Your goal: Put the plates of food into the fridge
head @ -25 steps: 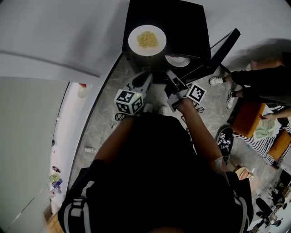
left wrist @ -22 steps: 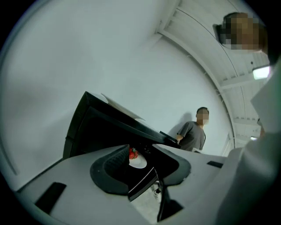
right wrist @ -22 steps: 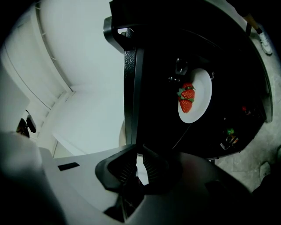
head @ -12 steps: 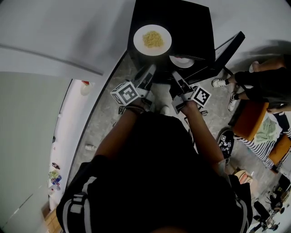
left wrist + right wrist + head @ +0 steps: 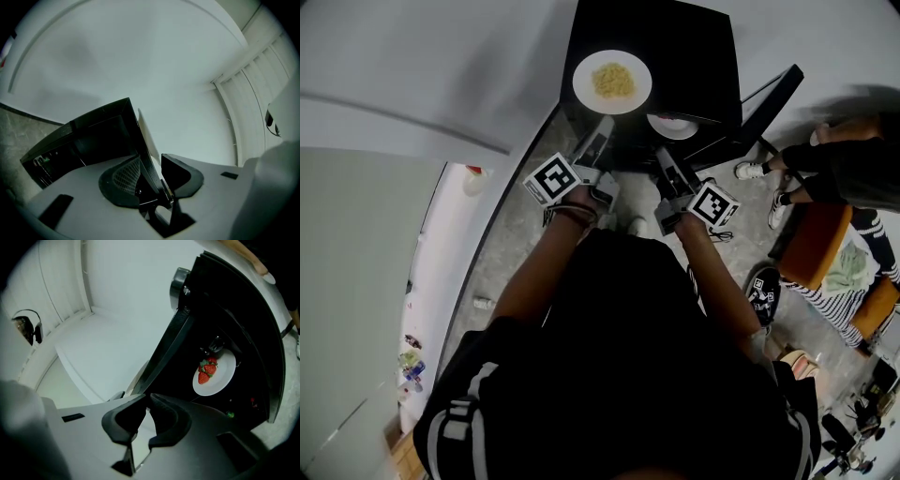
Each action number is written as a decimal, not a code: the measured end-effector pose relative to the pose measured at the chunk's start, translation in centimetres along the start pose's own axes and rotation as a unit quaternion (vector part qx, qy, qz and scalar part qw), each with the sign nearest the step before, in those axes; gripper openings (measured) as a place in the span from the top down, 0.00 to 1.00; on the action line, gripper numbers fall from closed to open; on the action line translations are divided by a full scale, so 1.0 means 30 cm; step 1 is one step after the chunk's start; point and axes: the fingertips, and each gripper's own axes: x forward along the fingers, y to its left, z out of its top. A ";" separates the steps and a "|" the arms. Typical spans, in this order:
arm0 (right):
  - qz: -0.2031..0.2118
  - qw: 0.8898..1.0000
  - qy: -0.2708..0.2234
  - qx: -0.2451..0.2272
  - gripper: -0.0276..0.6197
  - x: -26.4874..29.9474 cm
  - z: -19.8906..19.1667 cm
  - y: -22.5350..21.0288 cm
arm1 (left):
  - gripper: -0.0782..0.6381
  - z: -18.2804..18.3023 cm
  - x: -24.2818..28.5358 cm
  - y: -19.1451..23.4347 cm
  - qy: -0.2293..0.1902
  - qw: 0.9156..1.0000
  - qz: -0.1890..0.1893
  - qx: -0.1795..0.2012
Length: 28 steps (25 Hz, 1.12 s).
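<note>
Left gripper (image 5: 149, 164): jaws stand wide apart and have just been opening. The fridge's top edge and a thin white plate rim line up in the gap. The pads (image 5: 123, 174) do not visibly press on either. One pad face shows a fine mesh texture.

Right gripper (image 5: 146, 399): jaws are drawn almost together, with the tips all but touching. Nothing sits between them. It points at the open compartment.

Count: two grippers, one fridge (image 5: 694, 47), two plates.

- Upper plate (image 5: 586, 94): round, white and smooth. It rests on top of the fridge and carries a heap of pale yellow food (image 5: 612, 81). The left gripper tip is just beside its near rim.
- Lower plate (image 5: 224, 380): round and white. It sits inside the fridge compartment and carries a small cluster of red strawberries (image 5: 206, 371) with green tops.

The fridge is a black, box-shaped unit with a dark interior. Its door (image 5: 769, 94) is swung open to the right. The floor (image 5: 516, 225) is grey and speckled.
</note>
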 end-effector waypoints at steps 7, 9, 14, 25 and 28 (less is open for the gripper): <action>-0.012 1.000 0.022 -0.013 0.89 -0.013 -0.049 -0.020 | 0.68 0.025 0.031 -0.031 -0.023 0.996 -0.033 -0.075; -0.017 0.999 0.023 -0.014 0.89 -0.016 -0.046 -0.029 | 0.68 0.031 0.050 -0.030 -0.025 0.996 -0.033 -0.080; -0.014 0.999 0.024 -0.014 0.89 -0.011 -0.054 -0.014 | 0.68 0.041 0.054 -0.002 -0.026 0.996 -0.004 -0.083; -0.009 1.000 0.021 -0.002 0.89 -0.017 -0.067 -0.026 | 0.77 0.046 0.052 -0.016 -0.035 0.994 -0.008 -0.105; -0.003 1.000 0.019 0.004 0.89 -0.018 -0.072 -0.011 | 0.81 0.048 0.052 -0.024 -0.039 0.993 -0.012 -0.110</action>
